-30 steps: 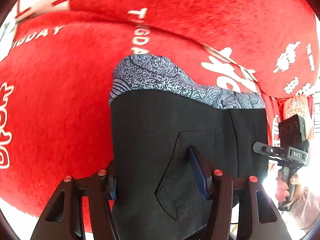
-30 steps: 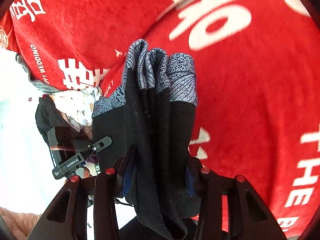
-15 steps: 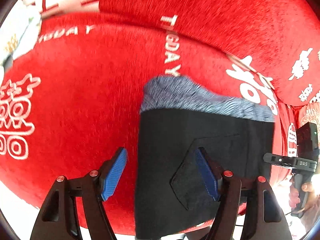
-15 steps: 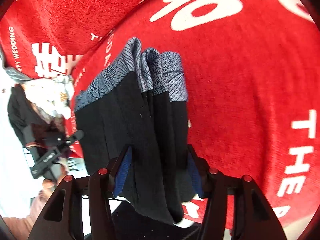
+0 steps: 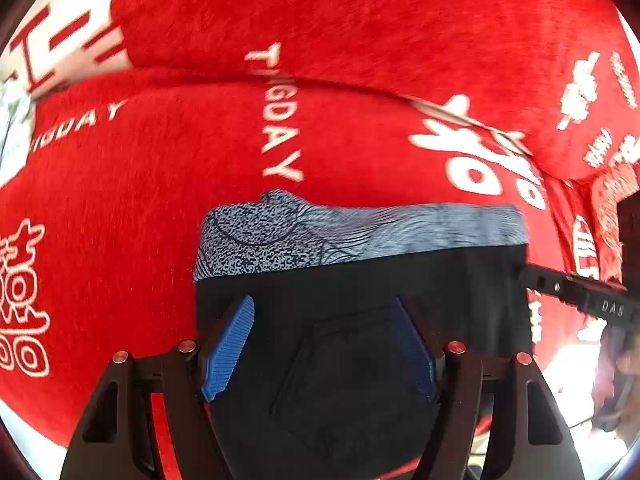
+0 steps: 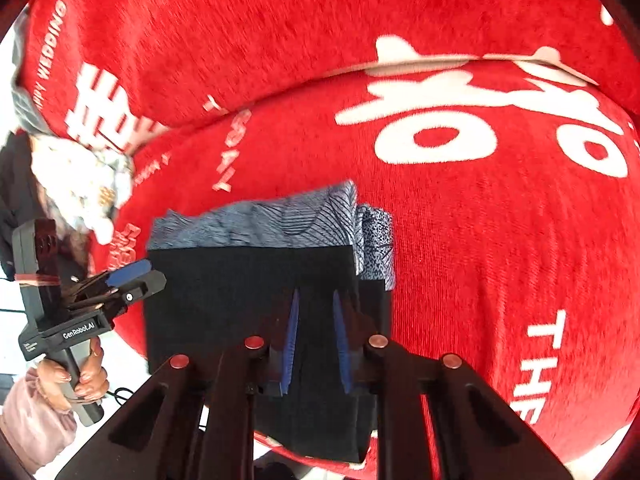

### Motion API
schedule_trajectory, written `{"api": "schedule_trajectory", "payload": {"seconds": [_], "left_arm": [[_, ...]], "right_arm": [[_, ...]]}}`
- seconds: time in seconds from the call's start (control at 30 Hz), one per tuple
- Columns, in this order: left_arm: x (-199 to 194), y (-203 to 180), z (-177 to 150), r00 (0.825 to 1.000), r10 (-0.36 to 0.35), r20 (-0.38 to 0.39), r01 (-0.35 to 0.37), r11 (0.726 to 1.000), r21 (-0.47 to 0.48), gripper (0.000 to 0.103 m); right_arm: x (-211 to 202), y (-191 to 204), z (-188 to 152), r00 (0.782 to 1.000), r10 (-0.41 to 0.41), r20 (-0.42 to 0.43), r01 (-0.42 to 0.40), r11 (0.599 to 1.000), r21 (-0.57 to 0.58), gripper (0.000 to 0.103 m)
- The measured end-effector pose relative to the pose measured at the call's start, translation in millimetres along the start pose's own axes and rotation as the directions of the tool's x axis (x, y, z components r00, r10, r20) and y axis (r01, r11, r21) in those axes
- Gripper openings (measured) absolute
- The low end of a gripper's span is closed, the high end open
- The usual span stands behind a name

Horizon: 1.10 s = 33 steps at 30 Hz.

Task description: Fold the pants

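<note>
Left gripper (image 5: pixel 326 344): jaws spread wide above the pants (image 5: pixel 360 360), nothing pinched; blue pads (image 5: pixel 228 350) hang clear of the cloth over the back pocket (image 5: pixel 352 364). Seemingly let go so the fold can settle.
Pants: black, folded into a compact block, lying flat on the red blanket (image 5: pixel 160 180); patterned grey waistband (image 5: pixel 340 232) along the far edge, layers stacked at its right end.
Right gripper (image 6: pixel 316 340): jaws have just been closing, now nearly together over the pants' right side; whether cloth sits between the pads (image 6: pixel 291 340) cannot be told. Probably re-pinching or pressing the stack.
Hand (image 6: pixel 86 376): grips the left tool's handle, low at the blanket's edge.
Progress: fold looks nearly done; tidying likely remains.
</note>
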<state>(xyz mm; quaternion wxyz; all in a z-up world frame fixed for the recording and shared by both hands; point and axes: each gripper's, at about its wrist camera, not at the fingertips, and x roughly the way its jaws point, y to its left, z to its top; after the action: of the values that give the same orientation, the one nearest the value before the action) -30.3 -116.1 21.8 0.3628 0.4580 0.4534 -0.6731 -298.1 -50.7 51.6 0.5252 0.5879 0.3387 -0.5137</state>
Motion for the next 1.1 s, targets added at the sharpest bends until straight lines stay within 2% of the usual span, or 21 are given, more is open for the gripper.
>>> {"api": "schedule_trajectory", "payload": {"seconds": [0.1, 0.17, 0.3, 0.4, 0.53, 0.57, 0.6, 0.63, 0.67, 0.8, 0.87, 0.93, 1.1], "left_arm": [[9.8, -1.2, 0.1, 0.999, 0.041, -0.005, -0.041, 0.999, 0.019, 0.072], [9.9, -6.3, -0.3, 0.997, 0.077, -0.009, -0.077, 0.996, 0.051, 0.073], [-1.8, -12.4, -4.3, 0.991, 0.135, -0.013, -0.134, 0.989, 0.065, 0.073], [-12.6, -15.9, -13.6, 0.985, 0.169, -0.024, -0.167, 0.984, 0.059, 0.073], [-27.5, -22.5, -36.1, 0.979, 0.199, -0.053, -0.196, 0.979, 0.057, 0.073], [-30.7, -24.5, -41.1, 0.977, 0.202, -0.061, -0.199, 0.978, 0.059, 0.074], [-34.7, -26.6, -46.7, 0.977, 0.203, -0.069, -0.199, 0.978, 0.059, 0.086], [-38.7, -28.5, -51.5, 0.976, 0.203, -0.072, -0.199, 0.978, 0.059, 0.094], [-44.2, -30.6, -57.4, 0.976, 0.206, -0.071, -0.202, 0.978, 0.057, 0.095], [-56.5, -36.3, -72.8, 0.975, 0.195, -0.110, -0.192, 0.981, 0.039, 0.096], [-63.3, -39.9, -79.8, 0.974, 0.192, -0.121, -0.190, 0.981, 0.029, 0.100], [-73.3, -45.8, -85.9, 0.974, 0.196, -0.116, -0.194, 0.981, 0.028, 0.101], [-95.5, -63.8, -93.8, 0.972, 0.218, -0.091, -0.214, 0.975, 0.059, 0.101]], "right_arm": [[16.0, -10.2, 4.3, 1.000, -0.010, -0.008, 0.010, 1.000, 0.024, 0.015], [16.5, -12.4, 5.5, 1.000, -0.019, 0.004, 0.019, 0.999, 0.035, 0.007], [11.2, -12.6, 5.5, 1.000, -0.009, -0.005, 0.009, 0.998, 0.058, 0.007], [0.8, -10.8, -0.9, 0.999, -0.034, -0.014, 0.034, 0.998, 0.052, 0.012], [-13.6, -13.2, -19.6, 0.998, -0.045, -0.039, 0.048, 0.995, 0.086, 0.014], [-15.8, -12.6, -24.3, 0.998, -0.047, -0.045, 0.051, 0.995, 0.089, 0.015], [-18.4, -11.9, -29.3, 0.997, -0.051, -0.051, 0.055, 0.994, 0.091, 0.016], [-21.0, -10.4, -36.3, 0.997, -0.055, -0.061, 0.061, 0.994, 0.095, 0.019], [-22.9, -9.3, -41.5, 0.996, -0.057, -0.069, 0.064, 0.993, 0.098, 0.023], [-30.2, -0.8, -61.4, 0.994, -0.059, -0.097, 0.069, 0.992, 0.110, 0.035], [-36.1, 5.5, -70.6, 0.994, -0.051, -0.100, 0.063, 0.991, 0.120, 0.043], [-41.9, 11.7, -76.6, 0.994, -0.054, -0.098, 0.067, 0.990, 0.127, 0.054], [-56.4, 32.5, -88.3, 0.993, -0.066, -0.099, 0.078, 0.990, 0.116, 0.070]]}}
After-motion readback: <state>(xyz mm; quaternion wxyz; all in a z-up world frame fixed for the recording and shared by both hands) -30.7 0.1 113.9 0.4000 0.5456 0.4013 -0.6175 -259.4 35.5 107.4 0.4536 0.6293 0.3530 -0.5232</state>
